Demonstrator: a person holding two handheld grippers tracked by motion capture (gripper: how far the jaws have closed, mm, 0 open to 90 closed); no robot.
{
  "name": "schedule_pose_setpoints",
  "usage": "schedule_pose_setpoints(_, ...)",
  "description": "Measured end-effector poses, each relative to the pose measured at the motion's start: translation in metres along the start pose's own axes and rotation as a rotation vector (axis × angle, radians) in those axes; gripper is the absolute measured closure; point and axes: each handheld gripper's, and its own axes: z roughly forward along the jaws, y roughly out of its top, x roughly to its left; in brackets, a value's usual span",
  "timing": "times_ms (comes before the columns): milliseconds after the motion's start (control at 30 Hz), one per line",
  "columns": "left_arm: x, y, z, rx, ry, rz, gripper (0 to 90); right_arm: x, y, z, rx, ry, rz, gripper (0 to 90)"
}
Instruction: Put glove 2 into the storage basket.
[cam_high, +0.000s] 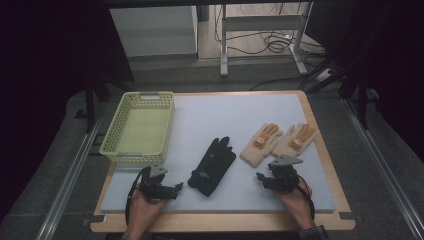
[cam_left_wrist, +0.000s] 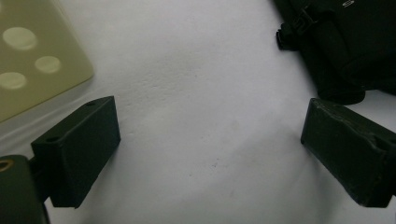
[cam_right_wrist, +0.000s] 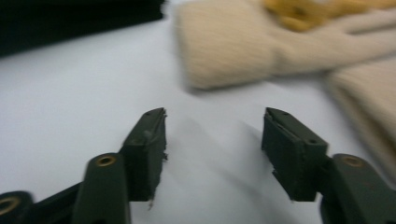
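A black glove (cam_high: 212, 167) lies on the pale foam mat (cam_high: 240, 125) near the middle front. Right of it lie two cream gloves with orange fingers, one (cam_high: 261, 144) beside the other (cam_high: 294, 140). My left gripper (cam_high: 175, 189) rests low at the front left, jaws wide open over bare mat, the black glove (cam_left_wrist: 341, 46) just beyond its right jaw. My right gripper (cam_high: 260, 178) hovers just short of the nearer cream glove's cuff (cam_right_wrist: 224, 46). Its jaws stand open with nothing between them.
A pale green perforated basket (cam_high: 139, 128) stands at the mat's left rear, its corner (cam_left_wrist: 32, 60) close to my left gripper. The mat lies on a wooden board (cam_high: 327, 165). Beyond the table are a metal frame and cables on the floor.
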Motion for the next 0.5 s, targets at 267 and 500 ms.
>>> schedule_pose_setpoints(267, 0.0008, 0.0006, -0.0001, 0.006, -0.004, 0.003, 4.7, -0.0117, -0.0066, -0.0019, -0.013, -0.023, 0.013, 27.9)
schedule_pose_setpoints(500, 0.0012, 0.0026, -0.0010, 0.014, -0.015, 0.018, 4.8, -0.0123, -0.0071, -0.0013, -0.013, -0.032, 0.018, 25.1)
